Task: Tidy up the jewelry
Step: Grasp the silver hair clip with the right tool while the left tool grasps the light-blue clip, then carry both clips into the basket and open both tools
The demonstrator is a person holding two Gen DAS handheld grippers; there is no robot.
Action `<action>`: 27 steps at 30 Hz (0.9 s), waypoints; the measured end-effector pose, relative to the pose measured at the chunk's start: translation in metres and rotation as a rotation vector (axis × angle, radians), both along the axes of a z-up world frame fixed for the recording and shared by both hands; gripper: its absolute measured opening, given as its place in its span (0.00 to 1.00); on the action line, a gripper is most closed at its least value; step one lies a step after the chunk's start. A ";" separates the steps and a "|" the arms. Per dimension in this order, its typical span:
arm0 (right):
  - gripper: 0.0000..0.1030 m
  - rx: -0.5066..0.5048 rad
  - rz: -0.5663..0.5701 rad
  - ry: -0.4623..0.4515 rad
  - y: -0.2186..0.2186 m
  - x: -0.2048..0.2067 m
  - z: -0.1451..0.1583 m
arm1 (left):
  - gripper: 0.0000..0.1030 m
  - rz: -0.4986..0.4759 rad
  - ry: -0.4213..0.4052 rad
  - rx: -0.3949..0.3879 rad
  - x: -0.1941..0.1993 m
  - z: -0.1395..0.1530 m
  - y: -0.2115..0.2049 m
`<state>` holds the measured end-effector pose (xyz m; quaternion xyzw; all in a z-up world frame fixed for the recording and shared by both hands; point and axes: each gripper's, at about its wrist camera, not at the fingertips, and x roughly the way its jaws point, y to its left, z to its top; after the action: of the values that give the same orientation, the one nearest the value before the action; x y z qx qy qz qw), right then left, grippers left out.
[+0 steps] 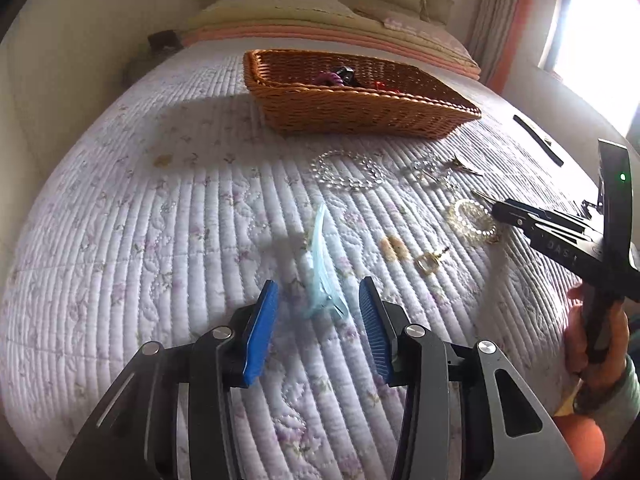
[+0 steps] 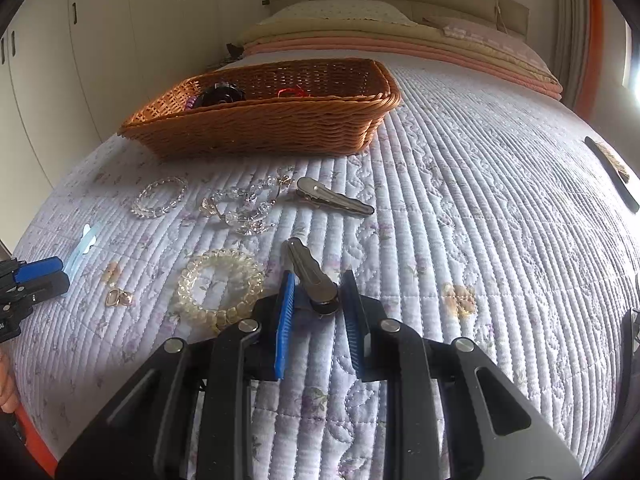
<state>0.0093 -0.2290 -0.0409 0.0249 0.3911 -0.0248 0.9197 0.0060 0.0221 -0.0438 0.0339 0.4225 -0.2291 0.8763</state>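
Surface: white quilted bedspread with faint purple flowers (image 2: 460, 208), jewelry scattered across it.

Right gripper (image 2: 318, 312): black frame, blue ribbed pads. A silver metal alligator hair clip (image 2: 308, 272) lies between the pads, its broad end by the tips, its narrow end pointing away toward the basket. Left pad looks to be touching the clip; on the right a sliver of gap may remain. Cannot tell whether it is clamped.

Left gripper (image 1: 318, 304): jaws apart, nothing gripped. A pale blue translucent plastic hair clip (image 1: 322, 268) lies on the quilt between the tips and runs away from them; neither pad touches it.

Basket: brown woven wicker tray (image 2: 260, 128), farther up the bed, well apart from both grippers. Inside it a dark round item (image 2: 220, 94) and a bit of red (image 2: 290, 91); too small to name.

Loose pieces, right view: clear coiled hair tie (image 2: 222, 286) just left of the right gripper; small gold clasp (image 2: 118, 298) farther left; clear bead bracelet (image 2: 160, 197) and a tangle of crystal beads (image 2: 244, 208) nearer the basket; second silver alligator clip (image 2: 334, 200) beyond the first.

Far right: black flat strip (image 2: 612, 174) near the bed's edge.

Person: a hand (image 1: 596, 340) holds the right gripper's handle.
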 end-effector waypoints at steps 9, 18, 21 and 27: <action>0.20 -0.005 0.010 -0.029 0.002 -0.005 0.004 | 0.19 0.070 -0.042 0.060 0.002 -0.004 -0.009; 0.20 0.052 0.023 -0.063 -0.005 -0.010 0.011 | 0.19 0.079 -0.082 -0.019 0.000 0.010 -0.005; 0.20 0.075 0.027 -0.077 -0.009 -0.013 0.015 | 0.19 0.069 -0.097 -0.040 -0.001 0.017 -0.009; 0.20 0.095 0.026 -0.095 -0.011 -0.014 0.020 | 0.19 0.069 -0.116 -0.068 -0.002 0.027 -0.011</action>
<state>-0.0051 -0.2400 -0.0212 0.0648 0.3479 0.0070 0.9353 0.0044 0.0111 -0.0172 0.0028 0.3639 -0.2108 0.9073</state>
